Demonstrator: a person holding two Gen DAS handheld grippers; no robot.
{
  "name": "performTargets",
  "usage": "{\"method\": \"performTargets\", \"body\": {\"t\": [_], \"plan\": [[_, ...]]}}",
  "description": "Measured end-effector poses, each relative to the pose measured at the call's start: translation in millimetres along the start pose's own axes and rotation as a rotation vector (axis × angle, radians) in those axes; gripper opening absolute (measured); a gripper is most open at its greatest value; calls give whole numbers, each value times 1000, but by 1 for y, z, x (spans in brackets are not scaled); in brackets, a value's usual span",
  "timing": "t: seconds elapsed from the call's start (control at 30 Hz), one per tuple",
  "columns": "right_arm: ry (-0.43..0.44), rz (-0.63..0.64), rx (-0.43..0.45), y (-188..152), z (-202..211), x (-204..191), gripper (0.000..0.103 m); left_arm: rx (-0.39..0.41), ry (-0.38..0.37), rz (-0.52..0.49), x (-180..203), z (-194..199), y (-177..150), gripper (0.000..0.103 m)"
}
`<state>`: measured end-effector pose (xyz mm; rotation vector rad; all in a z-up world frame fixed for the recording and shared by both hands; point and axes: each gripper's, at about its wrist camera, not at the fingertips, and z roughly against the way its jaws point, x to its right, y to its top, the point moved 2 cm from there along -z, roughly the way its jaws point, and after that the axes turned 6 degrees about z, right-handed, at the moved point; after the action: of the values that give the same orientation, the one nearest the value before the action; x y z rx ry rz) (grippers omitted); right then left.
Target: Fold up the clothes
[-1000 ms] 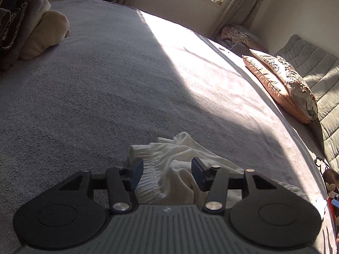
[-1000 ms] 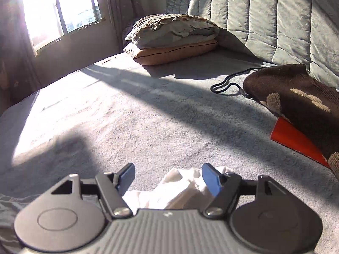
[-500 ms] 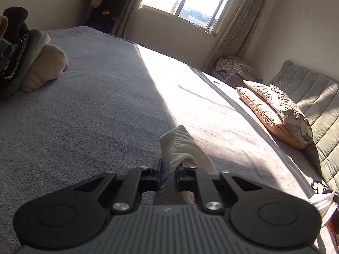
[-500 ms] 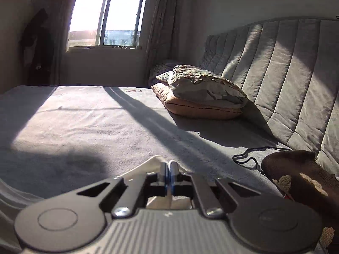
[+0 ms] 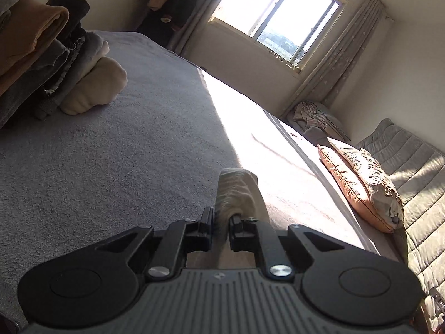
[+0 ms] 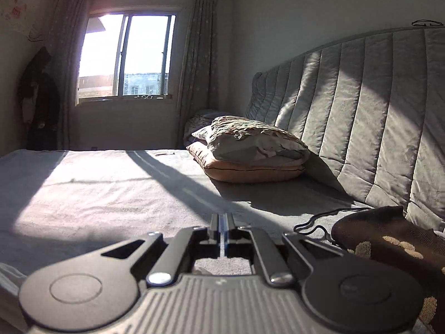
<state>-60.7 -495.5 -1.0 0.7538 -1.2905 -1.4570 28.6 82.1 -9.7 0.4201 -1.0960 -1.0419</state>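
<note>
My left gripper (image 5: 221, 218) is shut on a cream-white garment (image 5: 238, 192), whose gathered band sticks up between the fingers above the grey bed (image 5: 111, 161). My right gripper (image 6: 222, 228) is shut with its jaws pressed together; a thin pale edge shows between them and a bit of white cloth (image 6: 7, 274) shows at the lower left, so what it holds is hidden. Both grippers are lifted above the bed.
A stack of folded clothes (image 5: 47, 66) sits at the left of the bed. Two pillows (image 6: 250, 150) lie by the quilted headboard (image 6: 361, 117). A brown patterned garment (image 6: 389, 245) and a black cord (image 6: 314, 222) lie at the right. A window (image 6: 125, 55) is behind.
Both grippers closed on the white garment lying on the bed and rose with it. Both views now tilt up toward the window and walls.
</note>
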Motion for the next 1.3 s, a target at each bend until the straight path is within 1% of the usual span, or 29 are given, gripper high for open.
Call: {"method": "performTargets", "body": {"t": [0.13,0.2,0.27,0.3,0.33,0.37,0.4,0.43,0.47,0.5,0.53,0.57,0.6,0.67,0.7,0.77,0.8,0.83,0.9,1.0,1.07,1.1,1.13,1.23,1.27,1.3], "plan": [[35,-29,-84,-9,-11,8,2,-8,14,-105,7,12,-11,12],[81,-23,-184,-21,-20,2,5,-23,11,-119,2,12,-13,12],[127,-12,-295,-35,-28,-8,25,-26,9,-122,1,14,-13,12],[151,-7,-350,-42,-32,-12,46,-25,8,-123,0,14,-13,12],[174,-1,-405,-49,-36,-17,54,-24,7,-120,-1,15,-13,12],[192,22,-472,-58,-42,-22,56,-22,8,-114,-1,15,-12,12],[193,31,-510,-63,-45,-24,59,-20,9,-107,-1,15,-11,12],[188,44,-555,-71,-48,-26,61,-18,10,-101,-2,15,-11,12],[190,56,-580,-77,-51,-28,61,-16,10,-95,-1,14,-10,12],[200,61,-574,-78,-52,-27,52,-11,12,-92,-1,14,-9,12],[211,64,-565,-79,-54,-26,10,-5,16,-88,0,13,-8,12],[198,62,-539,-73,-53,-25,6,1,20,-85,1,12,-7,11],[148,91,-450,-61,-46,-24,3,32,12,-75,3,15,-3,8],[41,155,-259,-34,-30,-23,3,116,-13,-49,8,25,8,8],[-4,165,-161,-21,-21,-23,3,165,-55,-27,11,34,15,8],[-65,99,93,11,10,-11,3,235,-134,-13,18,52,23,8],[-93,82,155,18,20,-7,3,254,-148,-31,21,60,24,8],[-120,72,195,23,30,-2,3,249,-141,-55,22,64,23,8],[-99,81,183,23,35,9,3,209,-119,-92,20,71,18,8],[-34,199,15,0,25,19,3,116,-107,-125,10,83,9,8],[21,299,-73,-18,25,23,3,87,-94,-187,5,99,3,8],[45,339,-92,-24,28,23,3,75,-107,-209,0,108,1,8],[86,381,-106,-31,34,25,3,61,-127,-231,-5,118,0,8],[204,478,-154,-51,54,33,3,24,-206,-204,-24,135,1,8],[227,478,-181,-55,56,37,3,2,-242,-196,-29,137,0,8],[217,481,-197,-57,54,36,3,-24,-247,-199,-29,132,-4,12]]}}
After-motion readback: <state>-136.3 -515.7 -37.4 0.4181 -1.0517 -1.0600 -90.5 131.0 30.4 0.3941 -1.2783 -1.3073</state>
